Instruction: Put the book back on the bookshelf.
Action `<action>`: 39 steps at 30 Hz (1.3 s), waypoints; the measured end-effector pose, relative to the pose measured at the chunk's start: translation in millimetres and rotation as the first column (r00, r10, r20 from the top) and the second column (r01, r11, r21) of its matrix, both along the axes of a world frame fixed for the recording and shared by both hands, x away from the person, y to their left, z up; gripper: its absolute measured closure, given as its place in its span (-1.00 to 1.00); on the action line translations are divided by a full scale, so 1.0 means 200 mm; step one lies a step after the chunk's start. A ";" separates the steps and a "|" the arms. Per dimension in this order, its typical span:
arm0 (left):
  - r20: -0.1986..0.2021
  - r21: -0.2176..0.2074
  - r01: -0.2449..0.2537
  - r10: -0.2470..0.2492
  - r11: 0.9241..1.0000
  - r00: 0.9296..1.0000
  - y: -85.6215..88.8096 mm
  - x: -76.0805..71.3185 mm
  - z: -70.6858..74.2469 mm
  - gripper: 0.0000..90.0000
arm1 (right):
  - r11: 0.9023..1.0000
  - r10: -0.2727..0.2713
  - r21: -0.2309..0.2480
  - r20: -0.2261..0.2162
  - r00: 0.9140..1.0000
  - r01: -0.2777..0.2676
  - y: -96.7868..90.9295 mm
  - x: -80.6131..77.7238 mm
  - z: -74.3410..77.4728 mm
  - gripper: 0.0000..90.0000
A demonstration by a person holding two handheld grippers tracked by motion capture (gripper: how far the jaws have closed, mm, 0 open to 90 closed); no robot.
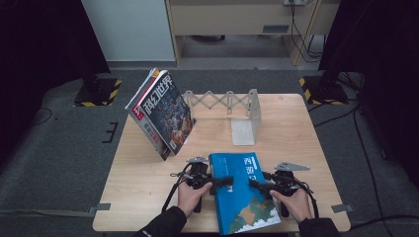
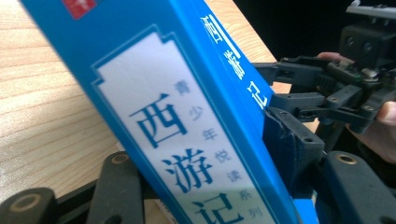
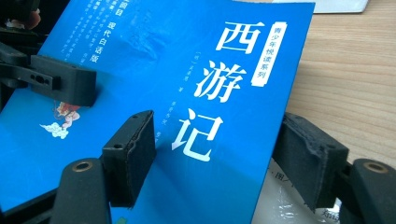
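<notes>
High view: we see the blue book (image 1: 244, 195) at the worktop's (image 1: 296, 128) near edge, the left claw (image 1: 223, 181) clenched on its spine edge and the right claw (image 1: 256, 183) on its opposite edge. Bare worktop lies between it and the folding rack (image 1: 232, 106) behind.

so the right hand-held gripper (image 3: 217, 154) has its two black jaws straddling the edge of the blue book (image 3: 154, 93), one pad over the cover and one under, while the left hand-held gripper (image 3: 70, 86) pinches the far edge above the wooden table (image 3: 355, 74)
</notes>
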State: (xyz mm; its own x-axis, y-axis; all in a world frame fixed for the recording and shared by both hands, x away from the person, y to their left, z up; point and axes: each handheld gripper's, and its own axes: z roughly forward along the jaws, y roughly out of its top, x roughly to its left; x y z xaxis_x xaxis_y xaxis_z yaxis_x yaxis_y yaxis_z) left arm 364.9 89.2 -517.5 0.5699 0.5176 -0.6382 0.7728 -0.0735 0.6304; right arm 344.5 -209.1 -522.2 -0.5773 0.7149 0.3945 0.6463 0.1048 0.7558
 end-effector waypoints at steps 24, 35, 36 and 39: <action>0.090 -0.024 -0.069 0.070 0.997 0.993 0.07 0.01 0.17 0.22 | 0.997 0.058 0.047 -0.021 0.998 -0.057 0.03 0.00 0.03 -0.13; 0.101 -0.001 -0.078 0.078 0.997 0.992 0.02 0.01 0.16 -0.01 | 0.997 0.062 0.040 -0.012 0.998 -0.061 0.02 0.00 0.03 -0.09; 0.101 -0.001 -0.078 0.078 0.997 0.992 0.02 0.01 0.16 -0.02 | 0.997 0.063 0.037 -0.010 0.998 -0.063 0.02 0.00 0.03 -0.09; 0.103 -0.002 -0.076 0.076 0.997 0.992 0.01 0.02 0.15 -0.09 | 0.997 0.069 0.028 -0.007 0.998 -0.069 0.02 0.00 0.04 -0.08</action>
State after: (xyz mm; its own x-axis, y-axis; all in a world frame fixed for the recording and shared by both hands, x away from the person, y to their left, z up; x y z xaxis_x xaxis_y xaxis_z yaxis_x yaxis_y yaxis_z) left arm 368.4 91.0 -486.6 0.5913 0.5635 -0.5769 0.7071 -0.0183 0.7069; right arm 344.5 -205.0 -515.1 -0.6212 0.6624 0.4188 0.6447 0.1282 0.7536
